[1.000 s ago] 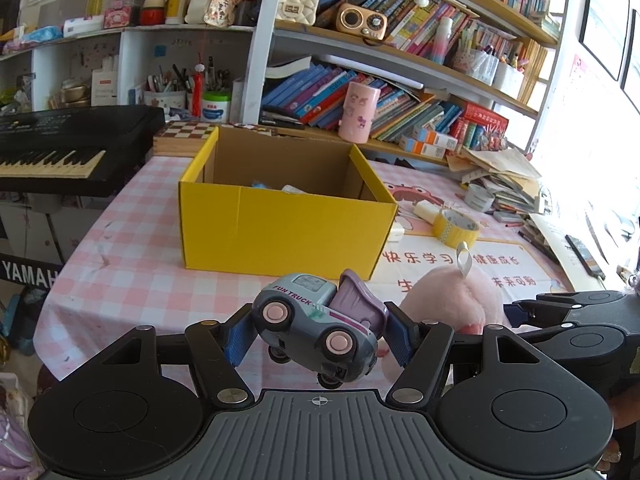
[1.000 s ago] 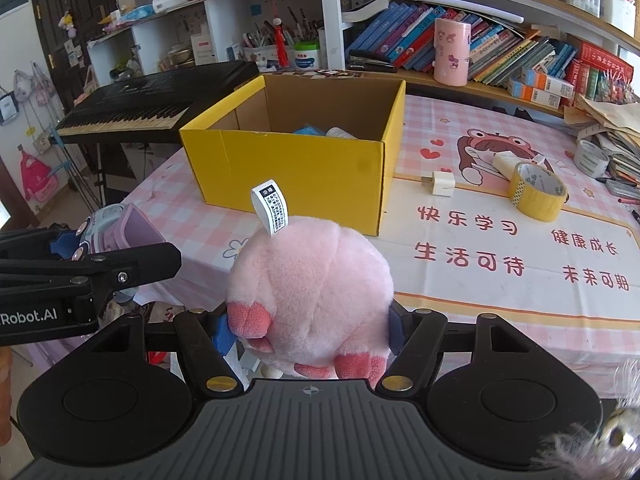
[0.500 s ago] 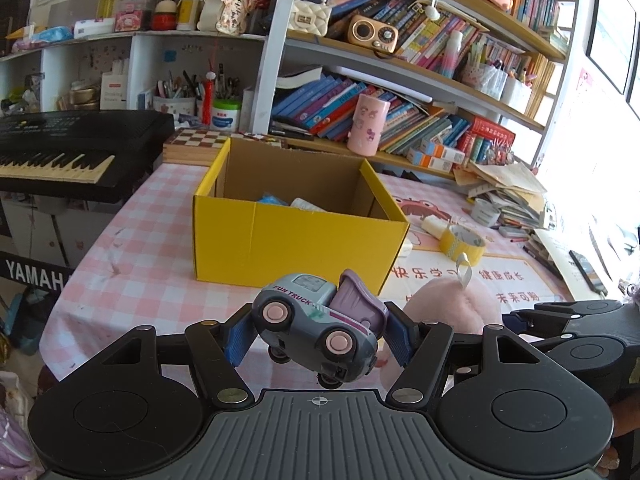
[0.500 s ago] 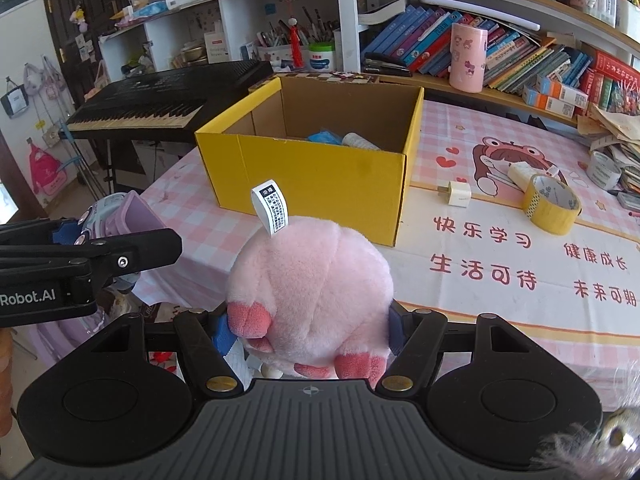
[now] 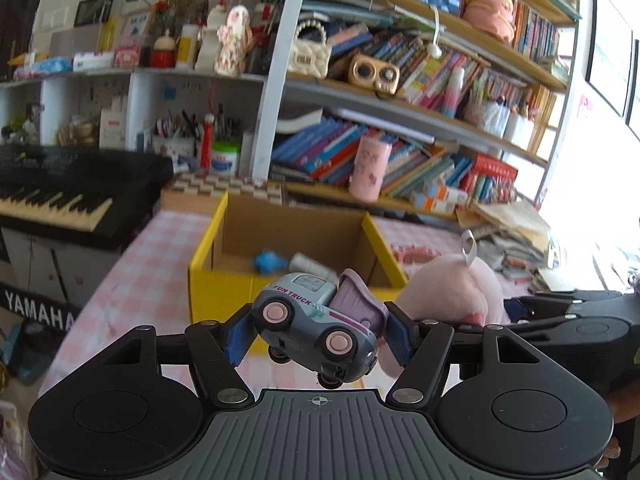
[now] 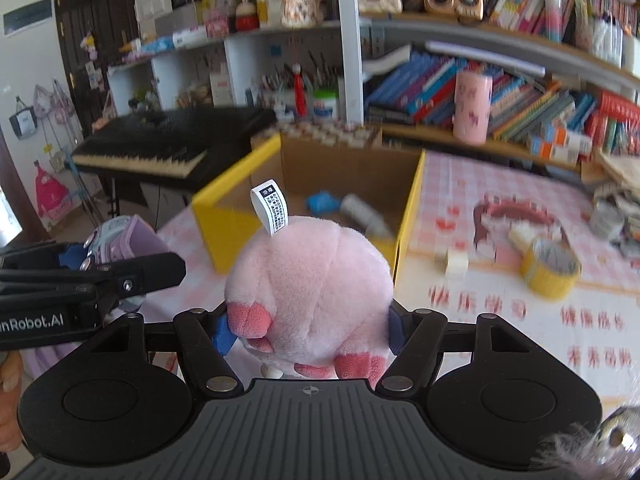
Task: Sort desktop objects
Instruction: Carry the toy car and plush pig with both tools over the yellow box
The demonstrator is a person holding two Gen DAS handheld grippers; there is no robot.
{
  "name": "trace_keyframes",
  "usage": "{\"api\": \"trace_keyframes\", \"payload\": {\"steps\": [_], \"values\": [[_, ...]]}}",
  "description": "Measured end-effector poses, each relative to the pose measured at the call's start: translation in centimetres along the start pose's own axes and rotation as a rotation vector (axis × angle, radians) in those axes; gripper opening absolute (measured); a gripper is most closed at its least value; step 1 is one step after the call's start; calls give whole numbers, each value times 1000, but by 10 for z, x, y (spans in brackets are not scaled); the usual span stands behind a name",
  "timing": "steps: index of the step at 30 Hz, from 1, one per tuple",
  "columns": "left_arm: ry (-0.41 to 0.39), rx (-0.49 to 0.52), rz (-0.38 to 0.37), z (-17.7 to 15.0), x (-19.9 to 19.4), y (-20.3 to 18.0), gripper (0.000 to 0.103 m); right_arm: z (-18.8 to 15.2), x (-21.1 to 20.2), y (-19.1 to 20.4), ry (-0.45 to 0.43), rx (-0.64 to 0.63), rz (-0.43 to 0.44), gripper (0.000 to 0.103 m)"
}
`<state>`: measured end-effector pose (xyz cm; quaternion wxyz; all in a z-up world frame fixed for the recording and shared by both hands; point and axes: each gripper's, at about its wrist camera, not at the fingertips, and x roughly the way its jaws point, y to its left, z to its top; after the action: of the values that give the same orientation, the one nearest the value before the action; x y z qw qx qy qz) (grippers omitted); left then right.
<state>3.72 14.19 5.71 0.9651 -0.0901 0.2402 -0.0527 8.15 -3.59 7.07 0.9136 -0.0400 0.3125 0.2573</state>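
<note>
Both claws rose boxward, left claw clamping truck, right claw clamping plush

Left gripper clamped on toy truck, pointing slightly downward. Right gripper clamped on pink plush, side by side with left. Fingertip of a hand visible under left gripper.

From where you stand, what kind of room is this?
Probably a home study or child's room: crowded bookshelves, a keyboard piano and a pink checked tablecloth under a yellow box.
</note>
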Motion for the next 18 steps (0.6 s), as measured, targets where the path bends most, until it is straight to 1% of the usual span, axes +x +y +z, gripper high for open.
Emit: {"api": "trace_keyframes", "payload": {"steps": [4,8,11,18], "values": [[-37,14,14,19,13,0,67,29,8,-8,-59,-19,6,66],[-57,17,32,34,30,4,67,53,21,-15,-97,-42,24,66],[-57,19,49,43,46,6,67,65,35,-21,-104,-59,35,66],[-39,18,95,58,82,10,67,86,73,-37,-87,-85,52,66]]}}
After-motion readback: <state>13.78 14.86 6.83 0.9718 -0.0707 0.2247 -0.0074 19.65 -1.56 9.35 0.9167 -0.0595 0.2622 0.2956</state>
